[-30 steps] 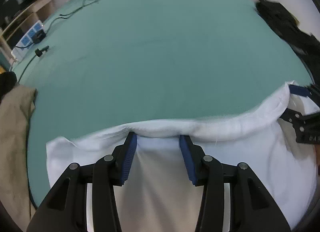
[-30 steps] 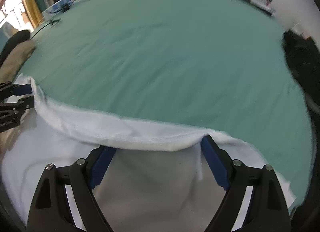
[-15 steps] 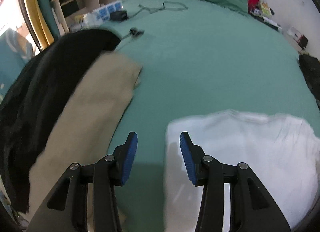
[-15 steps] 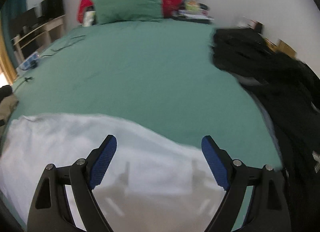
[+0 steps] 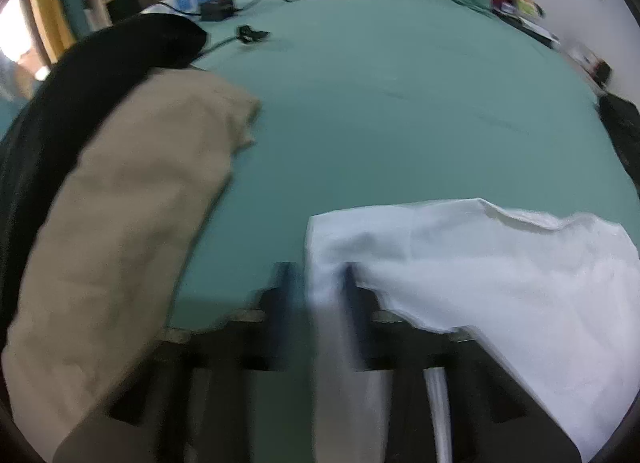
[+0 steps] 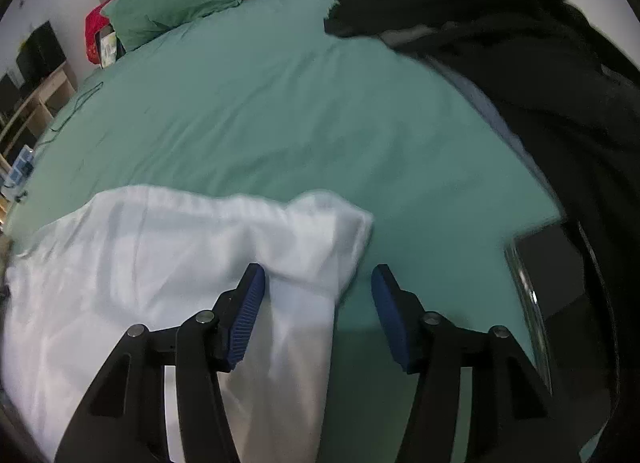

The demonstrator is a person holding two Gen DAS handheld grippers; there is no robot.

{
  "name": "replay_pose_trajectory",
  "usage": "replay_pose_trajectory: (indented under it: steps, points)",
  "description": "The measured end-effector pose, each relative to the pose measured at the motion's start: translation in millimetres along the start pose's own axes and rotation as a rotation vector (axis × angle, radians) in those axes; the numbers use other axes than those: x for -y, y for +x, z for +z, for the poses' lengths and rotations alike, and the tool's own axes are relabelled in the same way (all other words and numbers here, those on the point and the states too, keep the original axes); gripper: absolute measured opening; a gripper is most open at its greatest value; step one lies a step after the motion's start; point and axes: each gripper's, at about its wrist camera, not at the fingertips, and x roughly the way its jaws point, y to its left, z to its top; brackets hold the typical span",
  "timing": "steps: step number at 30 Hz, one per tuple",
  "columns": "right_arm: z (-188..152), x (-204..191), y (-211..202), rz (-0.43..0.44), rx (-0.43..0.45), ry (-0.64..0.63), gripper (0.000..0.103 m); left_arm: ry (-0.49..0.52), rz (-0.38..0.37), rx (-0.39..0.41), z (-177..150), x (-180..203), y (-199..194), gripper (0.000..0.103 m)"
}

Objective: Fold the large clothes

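Lying on green bed sheet [image 6: 280,103]: white garment [image 6: 160,263]
Left gripper [image 5: 316,283]: blurry, jaws closing; the white garment's left edge sits between them
Right gripper [image 6: 318,287]: jaws closing, pads not touching cloth; corner between them, from 10 o'clock
Tan garment [image 5: 132,203]: 9 o'clock of left gripper
Black clothes [image 6: 540,83]: 2 o'clock of right gripper

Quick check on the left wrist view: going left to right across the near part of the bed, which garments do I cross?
Black garment → beige garment → bare green bedsheet → white garment.
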Motion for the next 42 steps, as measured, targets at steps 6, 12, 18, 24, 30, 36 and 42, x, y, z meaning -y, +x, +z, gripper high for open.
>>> replay_pose_trajectory:
  steps: [6, 12, 18, 24, 30, 36, 42]
  points:
    - [22.0, -0.4, 8.9, -0.123, 0.03, 0.001, 0.056, -0.011, 0.189, 0.014, -8.4, -9.2, -5.2, 0.007]
    - [8.7, -10.2, -36.5, -0.157, 0.121, -0.013, 0.056, 0.006, 0.104, 0.05, -9.9, -5.6, -42.2, 0.027]
    - [-22.9, -63.8, -69.4, 0.07, 0.138, -0.123, 0.056, 0.048, -0.08, 0.046, -20.0, 26.3, -59.4, 0.043]
    - [-46.3, -107.9, -58.1, 0.133, 0.078, -0.211, 0.056, 0.185, -0.172, 0.023, 0.7, 91.5, -20.4, 0.043]
    - [-60.5, -100.3, -35.3, 0.101, 0.015, -0.228, 0.057, 0.198, -0.177, -0.03, 8.1, 131.5, 15.1, 0.044]
    - [-52.8, -94.1, -26.9, 0.081, 0.026, -0.215, 0.066, 0.113, -0.088, 0.014, 23.8, 117.5, 18.8, 0.045]
    - [-52.4, -83.2, -34.9, 0.062, 0.03, -0.147, 0.066, 0.012, -0.078, 0.068, -2.4, 73.3, -33.0, 0.045]
